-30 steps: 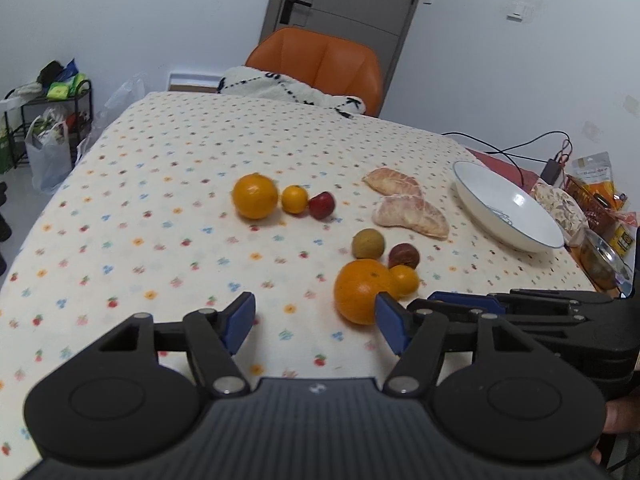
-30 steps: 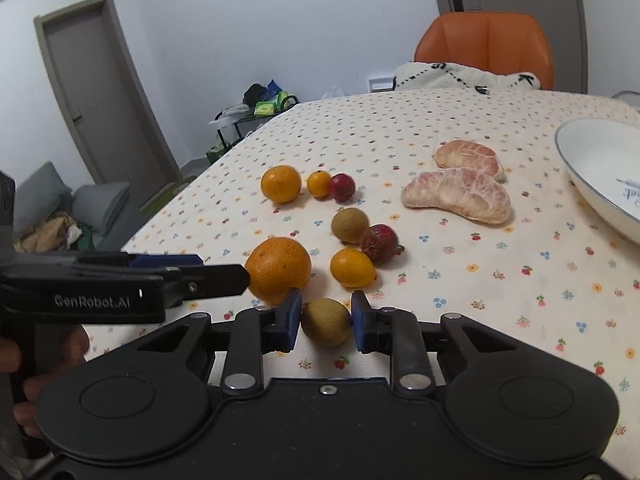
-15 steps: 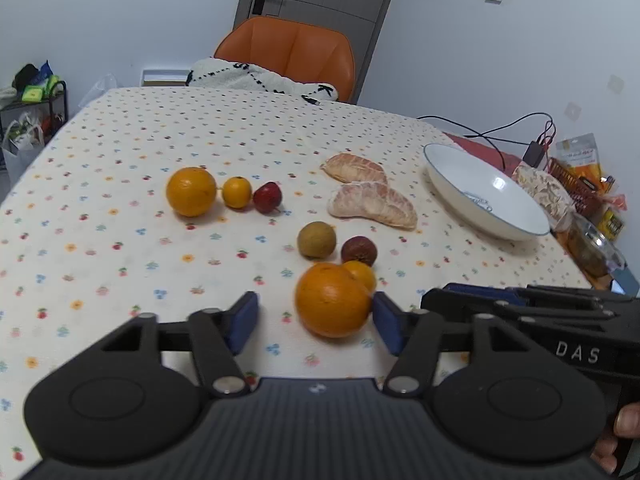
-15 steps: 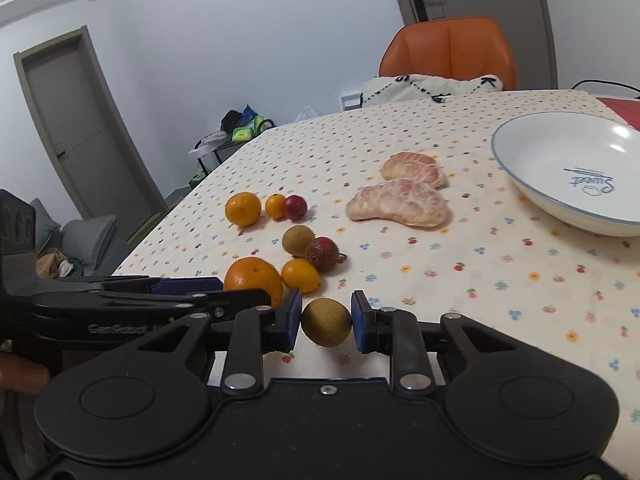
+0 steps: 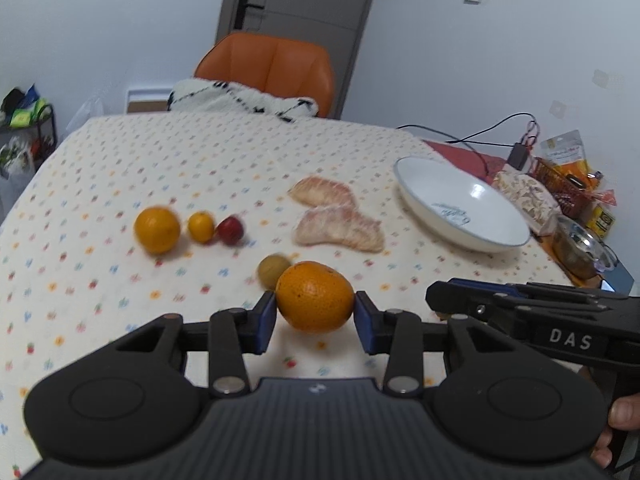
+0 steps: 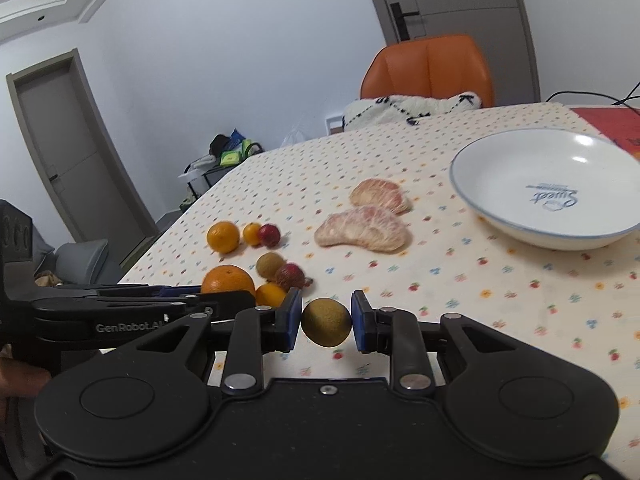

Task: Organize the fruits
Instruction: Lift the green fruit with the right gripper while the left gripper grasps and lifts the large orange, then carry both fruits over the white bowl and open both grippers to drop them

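Since the earlier frame, the left tongs [image 5: 315, 316] have closed in on the big orange [image 5: 315, 297], now pinched between both blue pads and seemingly raised off the surface [image 5: 100, 168]. At far left a smaller orange [image 5: 157, 230], a tiny orange fruit [image 5: 201, 226] and a red fruit [image 5: 230, 231] sit in a row. Right of them lie two peeled pomelo pieces [image 6: 363, 227]. The right tongs [image 6: 326, 322] grasp a brownish-green fruit [image 6: 326, 321], and the white bowl [image 6: 520, 224] stands far right.
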`<move>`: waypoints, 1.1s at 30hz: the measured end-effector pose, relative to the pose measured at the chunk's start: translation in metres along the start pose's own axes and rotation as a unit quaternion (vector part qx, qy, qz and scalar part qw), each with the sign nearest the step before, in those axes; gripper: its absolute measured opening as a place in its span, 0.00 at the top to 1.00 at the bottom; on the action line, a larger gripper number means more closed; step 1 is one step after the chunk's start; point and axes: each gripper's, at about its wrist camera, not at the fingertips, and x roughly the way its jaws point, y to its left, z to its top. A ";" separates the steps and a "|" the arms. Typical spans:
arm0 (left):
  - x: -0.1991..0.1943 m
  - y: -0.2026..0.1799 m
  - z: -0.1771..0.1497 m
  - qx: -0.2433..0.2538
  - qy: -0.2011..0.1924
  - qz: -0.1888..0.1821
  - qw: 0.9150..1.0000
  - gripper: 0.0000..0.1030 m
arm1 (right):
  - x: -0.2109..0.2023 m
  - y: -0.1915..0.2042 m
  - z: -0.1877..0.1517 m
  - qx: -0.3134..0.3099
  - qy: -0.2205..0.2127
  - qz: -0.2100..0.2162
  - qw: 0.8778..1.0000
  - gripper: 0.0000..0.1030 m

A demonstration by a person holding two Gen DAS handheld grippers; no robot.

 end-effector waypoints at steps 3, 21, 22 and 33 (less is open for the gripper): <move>0.000 -0.009 0.008 0.011 -0.011 -0.002 1.000 0.61 | -0.006 -0.008 0.002 0.006 -0.010 -0.007 1.000 0.76; 0.022 -0.075 0.042 0.057 -0.036 -0.046 0.997 0.61 | -0.044 -0.056 0.018 0.033 -0.072 -0.051 0.996 0.76; 0.024 -0.078 0.043 0.059 -0.036 -0.047 0.996 0.61 | -0.046 -0.059 0.019 0.033 -0.074 -0.053 0.995 0.76; 0.046 -0.109 0.058 0.080 -0.039 -0.058 0.994 0.61 | -0.054 -0.085 0.027 0.040 -0.095 -0.069 0.992 0.76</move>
